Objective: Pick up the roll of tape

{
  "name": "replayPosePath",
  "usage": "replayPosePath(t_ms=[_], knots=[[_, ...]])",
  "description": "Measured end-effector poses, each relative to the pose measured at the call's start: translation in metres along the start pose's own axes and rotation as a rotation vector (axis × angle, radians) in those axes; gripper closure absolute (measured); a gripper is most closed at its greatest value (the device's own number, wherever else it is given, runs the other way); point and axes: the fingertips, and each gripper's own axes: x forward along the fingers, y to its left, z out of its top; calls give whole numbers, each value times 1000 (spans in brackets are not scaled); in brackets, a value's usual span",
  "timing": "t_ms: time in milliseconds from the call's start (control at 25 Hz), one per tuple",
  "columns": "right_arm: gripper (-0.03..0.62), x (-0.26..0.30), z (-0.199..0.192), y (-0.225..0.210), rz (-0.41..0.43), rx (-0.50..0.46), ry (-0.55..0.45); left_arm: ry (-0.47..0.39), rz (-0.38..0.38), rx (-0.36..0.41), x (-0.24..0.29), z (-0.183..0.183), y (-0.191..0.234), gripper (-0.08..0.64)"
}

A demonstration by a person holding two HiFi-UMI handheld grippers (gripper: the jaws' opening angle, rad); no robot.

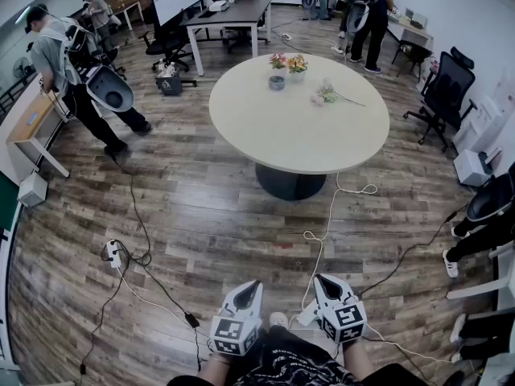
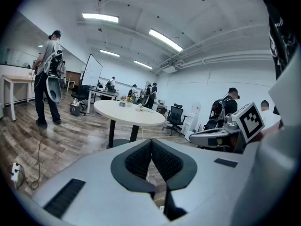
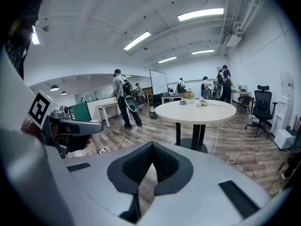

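No roll of tape shows in any view. My left gripper and right gripper are held low in front of the person's body, above the wooden floor and side by side. Both are shut with nothing between the pads. The left gripper view shows its dark ribbed pads pressed together, and the right gripper looks the same. A round white table stands ahead, well beyond both grippers. On it are two small flower pots and a loose bunch of flowers.
Cables and a power strip lie on the floor to the left and ahead. A person with a backpack rig stands at the far left. A black office chair is at the right, with desks and more people at the back.
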Motion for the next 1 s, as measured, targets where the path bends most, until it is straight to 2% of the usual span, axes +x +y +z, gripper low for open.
replayPosePath(t_ms=[520, 720, 760, 800, 840, 920, 1000], knots=[[588, 2, 10, 17, -45, -31, -41, -30, -14, 39, -14, 7, 11, 540], [585, -2, 17, 7, -135, 48, -115, -65, -33, 29, -18, 15, 18, 538], [572, -2, 19, 7, -133, 62, -128, -74, -37, 22, -19, 16, 20, 537], [491, -1, 21, 10, -121, 65, -136, -81, -43, 17, -19, 18, 21, 521], [430, 0, 23, 13, -107, 62, -142, -84, -50, 15, -19, 19, 22, 460], [357, 0, 26, 20, -86, 55, -152, -84, -67, 26, -20, 21, 23, 340], [268, 1, 28, 29, -65, 52, -157, -81, -79, 48, -22, 22, 25, 281]])
